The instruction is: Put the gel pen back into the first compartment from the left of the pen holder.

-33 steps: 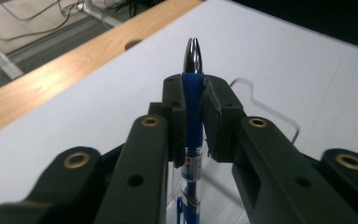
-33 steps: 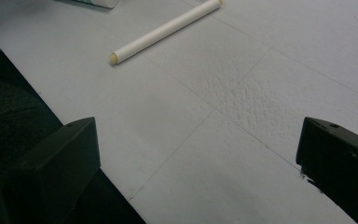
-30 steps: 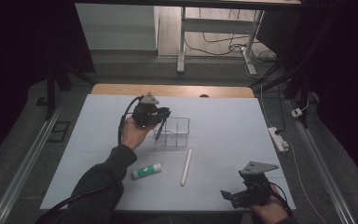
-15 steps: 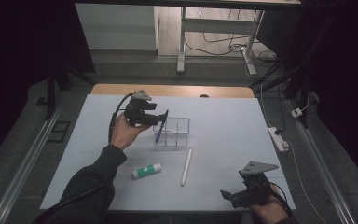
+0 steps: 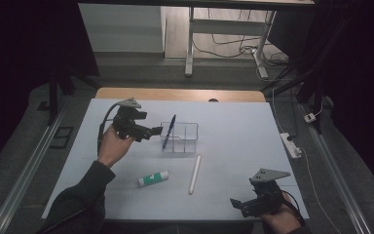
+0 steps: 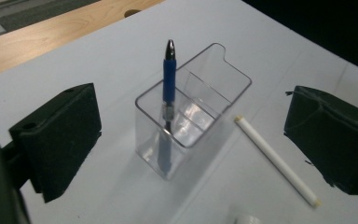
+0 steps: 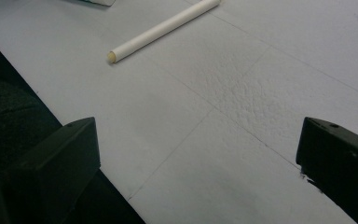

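Pen [image 6: 168, 74] stands near-upright, tip down, in clear holder [image 6: 205, 93]; left gripper [image 6: 191, 140] fingers just opened wide, empty.

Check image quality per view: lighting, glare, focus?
High view: dim, surroundings black, white table evenly lit, sharp. Left gripper view: crisp, glare patches on the clear organizer, blue pen in focus. Right gripper view: white stick sharp, near jaws soft, dark corner lower left.

Clear glossy plastic holder [image 6: 193, 109], blue plastic pen [image 6: 168, 79], matt white table cover [image 5: 233, 122], wooden edge [image 5: 175, 94]
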